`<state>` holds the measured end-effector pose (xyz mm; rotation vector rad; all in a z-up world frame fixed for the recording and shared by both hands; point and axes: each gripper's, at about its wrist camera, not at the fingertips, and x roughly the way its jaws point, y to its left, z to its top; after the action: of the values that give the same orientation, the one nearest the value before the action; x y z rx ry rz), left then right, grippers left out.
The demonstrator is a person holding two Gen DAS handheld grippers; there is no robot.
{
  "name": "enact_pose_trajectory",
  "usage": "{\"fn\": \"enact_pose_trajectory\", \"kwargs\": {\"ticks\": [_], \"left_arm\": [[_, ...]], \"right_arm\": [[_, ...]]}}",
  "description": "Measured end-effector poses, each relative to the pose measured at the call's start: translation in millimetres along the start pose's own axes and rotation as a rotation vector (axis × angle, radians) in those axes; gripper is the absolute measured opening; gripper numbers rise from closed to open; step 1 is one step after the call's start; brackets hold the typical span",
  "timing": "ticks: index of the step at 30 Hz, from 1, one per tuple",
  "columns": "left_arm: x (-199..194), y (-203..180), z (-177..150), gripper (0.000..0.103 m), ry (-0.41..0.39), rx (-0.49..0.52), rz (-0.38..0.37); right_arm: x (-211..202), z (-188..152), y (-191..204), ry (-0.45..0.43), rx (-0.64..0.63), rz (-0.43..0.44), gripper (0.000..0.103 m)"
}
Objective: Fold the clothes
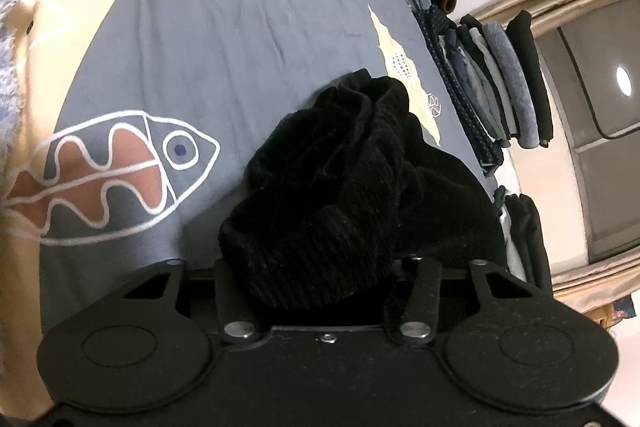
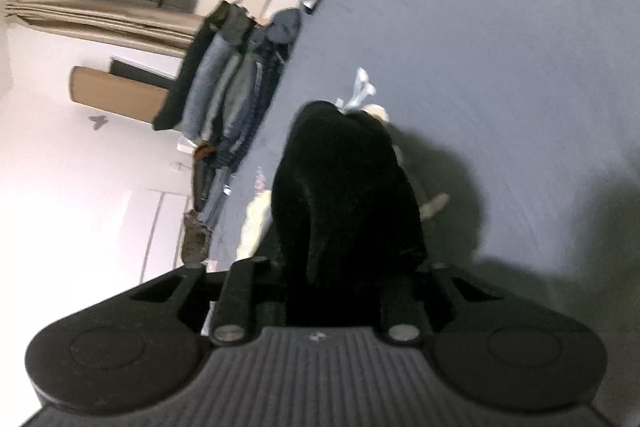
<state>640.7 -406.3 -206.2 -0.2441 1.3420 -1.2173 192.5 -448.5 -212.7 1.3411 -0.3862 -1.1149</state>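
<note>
A wide grey-blue bedspread (image 1: 224, 27) fills most of both views, printed with a large white-outlined fish (image 1: 112, 175) that has rust-brown patches, and with pale yellow shapes nearer the far edge. Along that far edge of the bed stand stacks of folded clothes (image 1: 496, 95) — greys, blues and blacks piled side by side — and the right wrist view shows the same row (image 2: 228, 95), blurred, against a pale wall. A fluffy grey-blue fabric (image 1: 12, 7) shows at the left border of the left wrist view. The task's thing, a black ribbed garment (image 1: 352, 179), lies bunched in a heap on the bedspread just in front of both tools, partly covering one of the yellow shapes. The left gripper (image 1: 320, 279) has this cloth bundled between its fingers and looks clenched on a thick fold of it, the fabric spilling over the linkage. The right gripper (image 2: 344, 275) has a mound of the same black garment (image 2: 340, 187) rising from between its fingers — its fingertips are buried in the cloth, and it appears clamped on the fabric. A dark shadow falls on the bedspread to the right of that mound.
</note>
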Motion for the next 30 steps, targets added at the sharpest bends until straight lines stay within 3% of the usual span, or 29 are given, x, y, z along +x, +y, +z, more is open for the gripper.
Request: {"fn": "enact_pose_trajectory", "kwargs": {"ticks": [6,10,12,14,17,19,21,25,29,30], "left_arm": [[-26.8,-21.9,-14.9,0.033,0.108,0.033,-0.026],[-47.6,-29.0,-39.2,0.032,0.221,0.085,-0.011],[-50.7,-24.2,-50.2,0.033,0.285,0.107,0.024],[-45.4,-12.2,-57.2,0.043,0.360,0.119,0.068],[-49.1,-4.9,-55.1,0.050,0.390,0.154,0.057],[-61.3,-12.6,-51.5,0.055,0.391,0.233,0.066],[-80.7,-23.3,-48.5,0.060,0.351,0.351,0.115],[-129.2,-41.8,-33.5,0.063,0.184,0.554,0.155],[-129.3,-70.0,-15.1,0.068,0.088,0.682,0.063],[-128.8,-77.2,-10.6,0.068,0.065,0.713,0.039]], "right_arm": [[-55.6,0.9,62.0,-0.041,-0.211,-0.027,0.020],[-111.5,12.9,71.0,0.005,-0.210,-0.120,0.020],[-132.2,12.3,56.2,0.048,-0.178,-0.187,0.021],[-144.1,5.3,30.8,0.115,-0.180,-0.271,0.024],[-143.1,-8.4,-18.6,0.225,-0.129,-0.384,0.030],[-152.7,-12.3,-32.2,0.223,-0.110,-0.376,0.036],[-167.4,-8.3,-20.7,0.209,-0.166,-0.386,0.038],[-195.3,5.9,18.9,0.159,-0.358,-0.420,0.044],[-202.7,28.0,59.9,0.063,-0.579,-0.404,0.050],[-198.7,33.9,67.9,0.034,-0.629,-0.374,0.056]]}}
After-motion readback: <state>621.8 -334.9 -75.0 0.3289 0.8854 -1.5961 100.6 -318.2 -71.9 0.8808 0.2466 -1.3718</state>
